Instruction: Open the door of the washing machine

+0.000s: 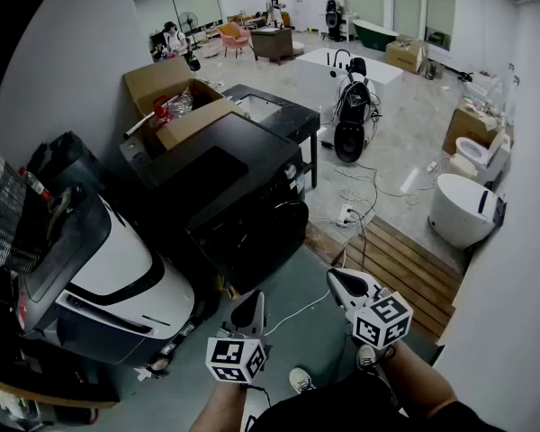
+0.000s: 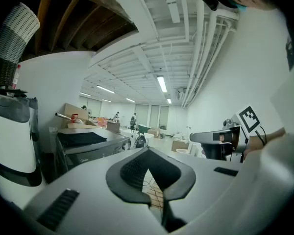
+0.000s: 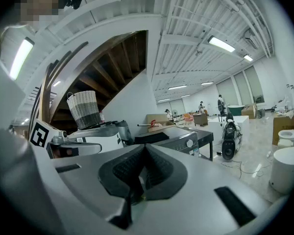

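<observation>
Washing machine [image 1: 225, 187] at frame centre, its door [image 1: 272, 232] closed.
We are holding the left gripper [image 1: 250, 311] and right gripper [image 1: 344, 282] pinched together, empty; arriving so, they may skid off.

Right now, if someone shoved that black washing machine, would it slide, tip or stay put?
The washing machine would probably stay put: it is a big, squat box standing flat on the floor, so tipping seems unlikely. Its bulk suggests it is heavy. Its round door appears shut and would likely swing stiffly rather than flex.
</observation>
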Demonstrator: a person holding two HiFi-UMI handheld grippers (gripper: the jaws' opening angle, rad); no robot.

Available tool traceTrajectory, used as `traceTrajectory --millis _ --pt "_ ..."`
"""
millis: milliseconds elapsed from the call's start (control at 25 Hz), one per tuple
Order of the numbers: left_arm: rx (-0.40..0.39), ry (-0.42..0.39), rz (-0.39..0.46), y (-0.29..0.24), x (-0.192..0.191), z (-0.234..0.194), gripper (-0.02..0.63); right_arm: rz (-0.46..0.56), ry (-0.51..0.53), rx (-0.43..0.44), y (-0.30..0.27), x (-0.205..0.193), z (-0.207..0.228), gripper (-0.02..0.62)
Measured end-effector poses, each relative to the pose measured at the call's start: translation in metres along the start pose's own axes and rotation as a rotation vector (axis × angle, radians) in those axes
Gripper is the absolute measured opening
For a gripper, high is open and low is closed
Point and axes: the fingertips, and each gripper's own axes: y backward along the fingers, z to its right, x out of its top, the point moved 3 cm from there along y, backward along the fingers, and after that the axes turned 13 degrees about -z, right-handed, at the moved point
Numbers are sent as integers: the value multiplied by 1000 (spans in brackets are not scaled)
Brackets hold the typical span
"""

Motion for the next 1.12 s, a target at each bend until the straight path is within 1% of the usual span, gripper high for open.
traceTrajectory --millis 240,480,920,1120 --pt "-1 6 3 -2 2 -2 17 22 2 34 -3 5 -2 17" --pt "9 7 2 -9 10 7 17 21 28 61 0 15 6 17" --pt "73 21 35 -39 38 44 18 44 72 128 21 43 58 18" --pt "96 14 26 -55 42 62 20 41 76 156 26 46 81 20"
